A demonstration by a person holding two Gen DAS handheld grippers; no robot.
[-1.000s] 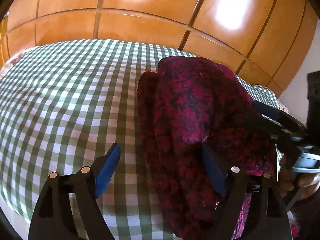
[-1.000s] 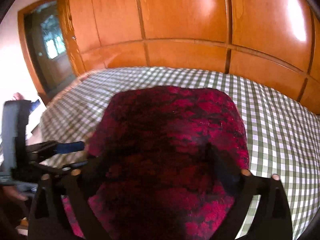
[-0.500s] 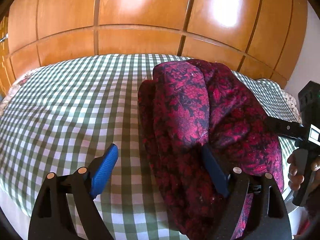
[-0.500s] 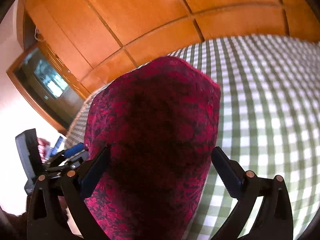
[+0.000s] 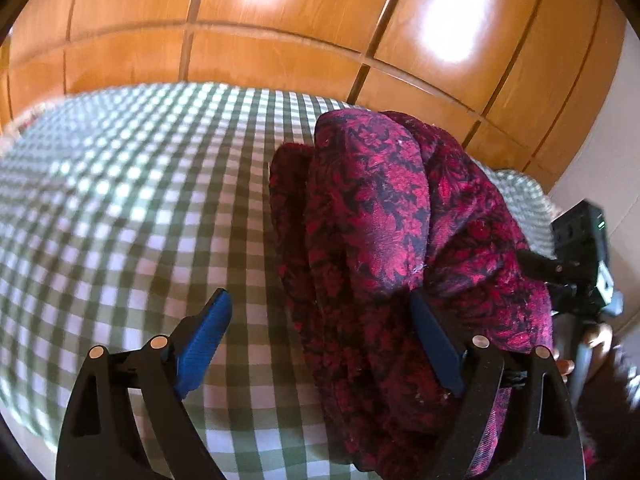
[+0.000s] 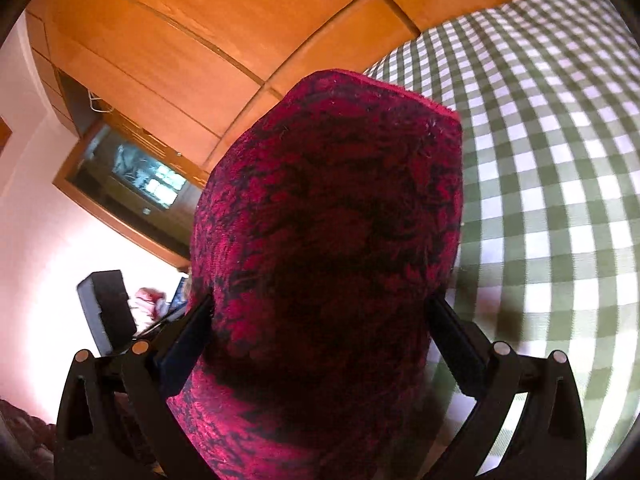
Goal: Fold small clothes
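A folded red and black patterned garment (image 5: 384,240) lies bunched on the green checked bed cover (image 5: 140,200). My left gripper (image 5: 320,336) is open; its right finger (image 5: 436,344) touches the garment's near edge and its left finger (image 5: 204,336) stands over bare cover. In the right wrist view the garment (image 6: 332,248) fills the space between the jaws of my right gripper (image 6: 320,328), which stand wide apart, one on each side of it. The right gripper also shows in the left wrist view (image 5: 576,264) behind the garment.
An orange wooden panelled wardrobe (image 5: 320,28) stands behind the bed. In the right wrist view a doorway (image 6: 136,184) and a white wall (image 6: 32,208) are at the left. The checked cover (image 6: 560,160) stretches to the right.
The right gripper's view has tilted and swung left, so the garment now stands taller between its jaws. The left gripper has hardly moved and stays open.
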